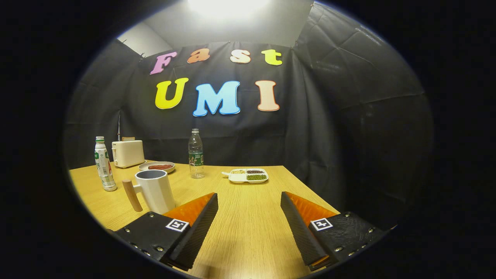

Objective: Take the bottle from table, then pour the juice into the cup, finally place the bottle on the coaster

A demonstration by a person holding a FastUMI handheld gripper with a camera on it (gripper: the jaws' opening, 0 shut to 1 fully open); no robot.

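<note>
A white bottle point(104, 164) with a green cap and a printed label stands upright on the wooden table point(248, 232), far to the left beyond my left finger. A white cup point(155, 190) with a wooden handle stands just ahead of my left finger, to the right of that bottle. A clear water bottle point(196, 154) stands farther back, near the middle. My gripper point(248, 199) hovers over the near part of the table, open, with only bare tabletop between its fingers.
A cream toaster point(128, 153) sits at the back left, with a plate point(157, 167) of reddish food beside it. A white divided tray point(248, 175) with beans lies beyond the fingers. The table's right edge runs close past my right finger.
</note>
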